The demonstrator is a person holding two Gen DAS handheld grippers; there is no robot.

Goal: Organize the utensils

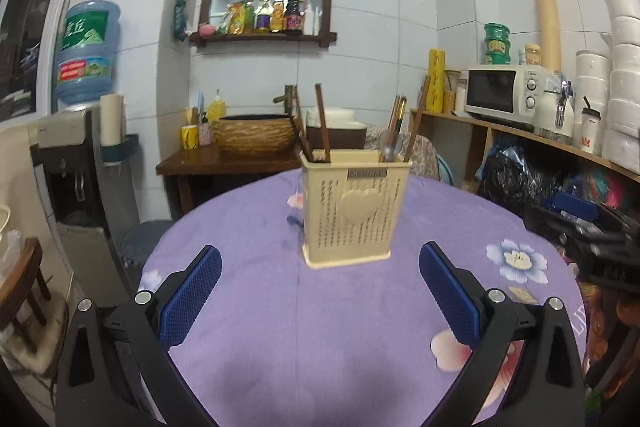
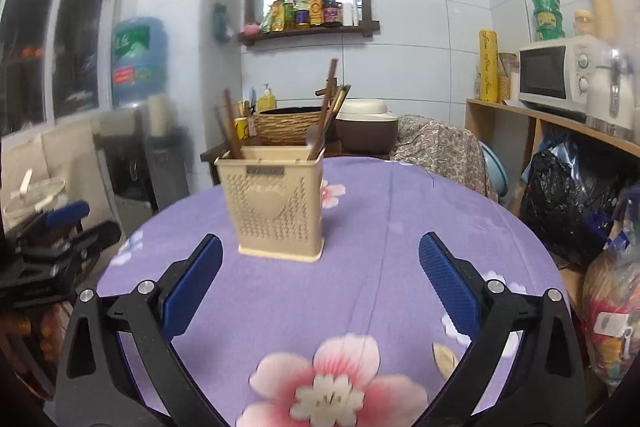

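A beige perforated utensil holder (image 1: pixel 352 211) stands upright on the round table with the purple flowered cloth (image 1: pixel 260 307). Brown chopsticks (image 1: pixel 322 123) lean in its left compartment; more chopsticks and a metal spoon (image 1: pixel 390 143) stand in its right one. My left gripper (image 1: pixel 320 259) is open just in front of the holder, nothing between its blue pads. In the right wrist view the same holder (image 2: pixel 276 203) sits ahead and to the left of my right gripper (image 2: pixel 320 255), which is open and empty. The left gripper (image 2: pixel 60 227) shows at that view's left edge.
Behind the table stand a wooden side table with a woven basket (image 1: pixel 256 137), a rice cooker (image 2: pixel 366 127) and a cloth-draped chair (image 2: pixel 444 151). A water dispenser (image 1: pixel 76 163) is at the left. Shelves with a microwave (image 1: pixel 504 93) and bags fill the right side.
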